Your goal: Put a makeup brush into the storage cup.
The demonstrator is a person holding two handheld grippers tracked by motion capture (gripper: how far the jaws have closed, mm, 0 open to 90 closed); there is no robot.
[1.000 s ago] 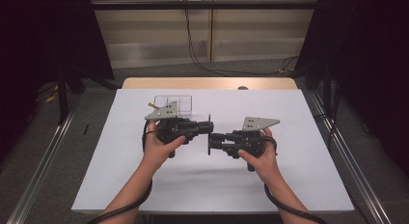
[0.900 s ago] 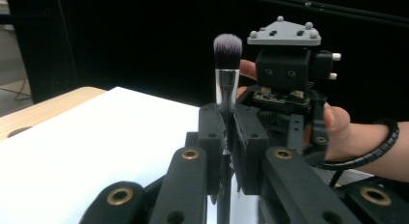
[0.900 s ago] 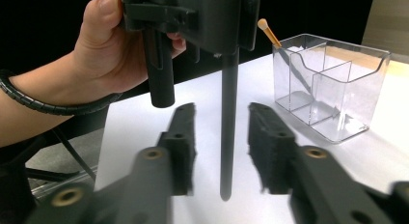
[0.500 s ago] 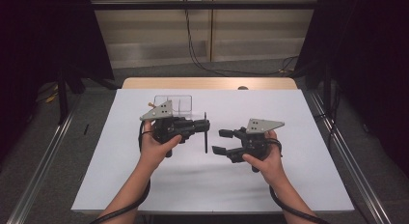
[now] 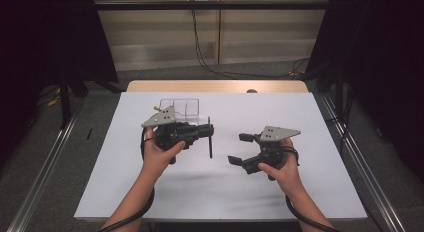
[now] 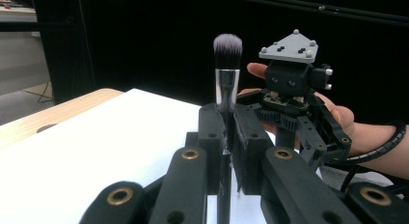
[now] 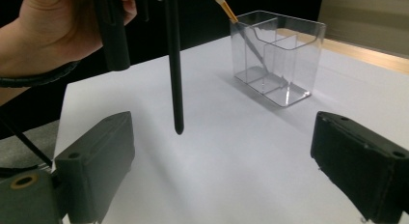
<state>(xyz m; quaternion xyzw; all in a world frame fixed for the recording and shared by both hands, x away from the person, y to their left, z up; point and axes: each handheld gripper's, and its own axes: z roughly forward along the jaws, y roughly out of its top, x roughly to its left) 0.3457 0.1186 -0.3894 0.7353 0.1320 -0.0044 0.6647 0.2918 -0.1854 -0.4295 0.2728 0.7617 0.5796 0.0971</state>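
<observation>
A makeup brush (image 6: 226,64) stands upright with its dark bristles on top. My left gripper (image 6: 229,132) is shut on it just below the clear ferrule, and in the high view this left gripper (image 5: 206,133) holds the brush's black handle (image 5: 210,146) pointing down above the table. The handle (image 7: 174,69) hangs free in front of my right gripper (image 7: 226,171). In the high view the right gripper (image 5: 240,148) sits to the right of the brush. Its jaws have just been opening and stand wide apart with nothing between them.
A clear divided organizer (image 5: 180,107) stands behind the left hand, and in the right gripper view this organizer (image 7: 284,64) holds a thin wooden-handled applicator (image 7: 225,7). The white table cover (image 5: 325,192) ends at a wooden strip (image 5: 215,86) on the far side.
The right gripper's jaws have spread from nearly closed at the brush handle to wide apart, and it has drawn slightly back to the right. The left gripper still holds the brush.
</observation>
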